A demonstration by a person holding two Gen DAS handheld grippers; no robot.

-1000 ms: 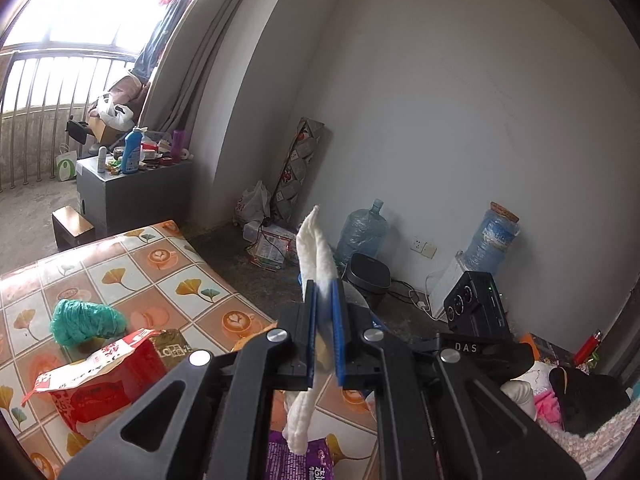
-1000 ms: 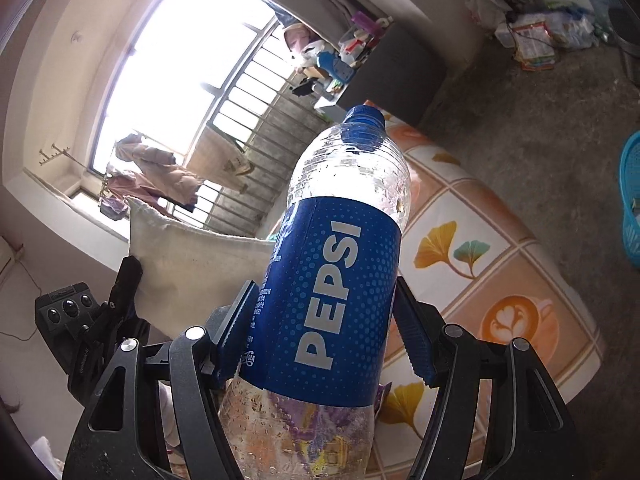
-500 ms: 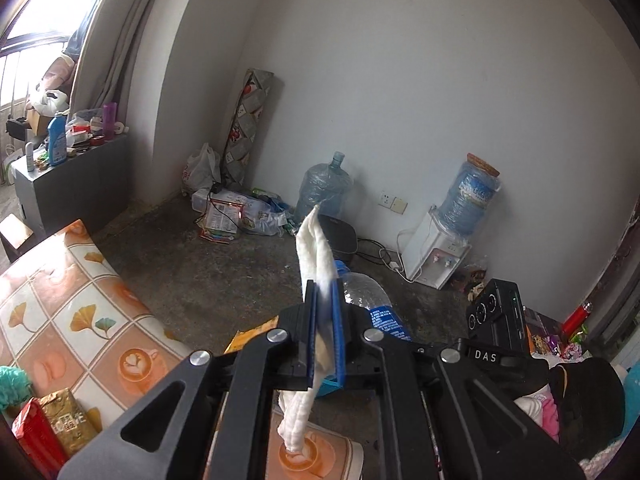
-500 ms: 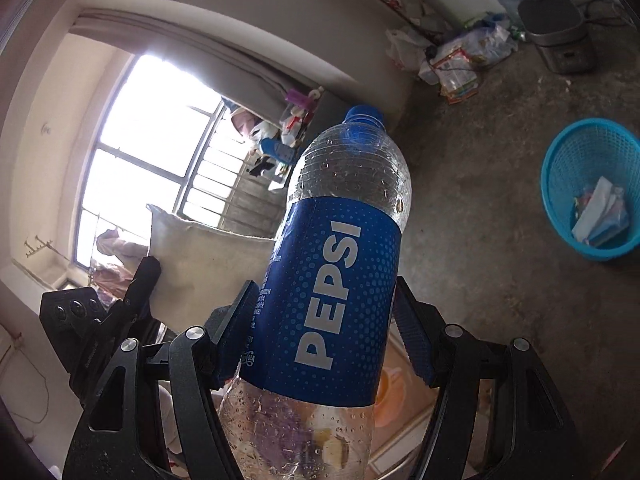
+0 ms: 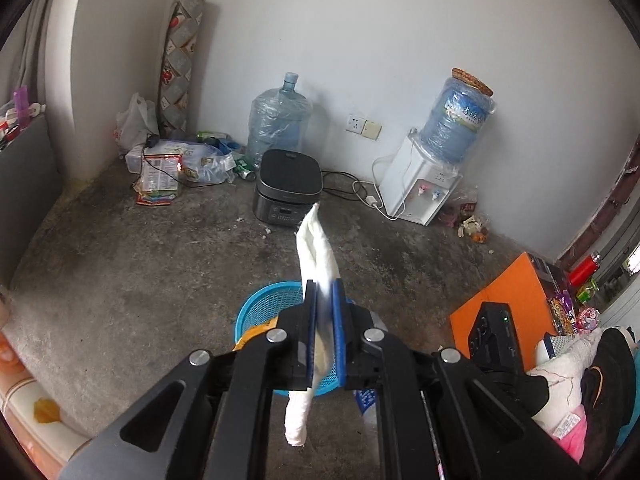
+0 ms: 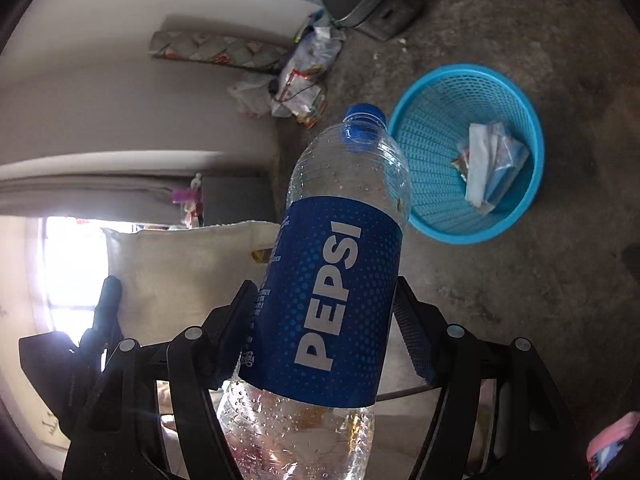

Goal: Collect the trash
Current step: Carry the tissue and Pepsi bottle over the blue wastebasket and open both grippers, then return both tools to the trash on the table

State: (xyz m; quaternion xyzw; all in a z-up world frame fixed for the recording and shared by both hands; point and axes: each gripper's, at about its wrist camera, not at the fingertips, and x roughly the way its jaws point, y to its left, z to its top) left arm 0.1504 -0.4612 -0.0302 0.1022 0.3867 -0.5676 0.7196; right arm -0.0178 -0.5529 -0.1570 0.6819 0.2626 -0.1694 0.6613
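My left gripper [image 5: 323,292] is shut on a crumpled white tissue [image 5: 316,248] that sticks out above and hangs below the pads. It hovers over a blue mesh trash basket [image 5: 264,308] on the concrete floor. My right gripper [image 6: 324,292] is shut on an empty Pepsi bottle [image 6: 336,280] with a blue label and cap, pointing toward the same basket [image 6: 440,120], which holds a few wrappers [image 6: 488,164].
A black rice cooker [image 5: 288,184], a water jug [image 5: 278,120] and a white water dispenser [image 5: 424,184] stand along the far wall. Bags and litter [image 5: 168,168] lie in the left corner. An orange box [image 5: 504,304] and clothes sit at right.
Both grippers have swung away from the patterned table toward the floor. The blue basket now lies under the left gripper and close ahead of the bottle. Both grips are unchanged.
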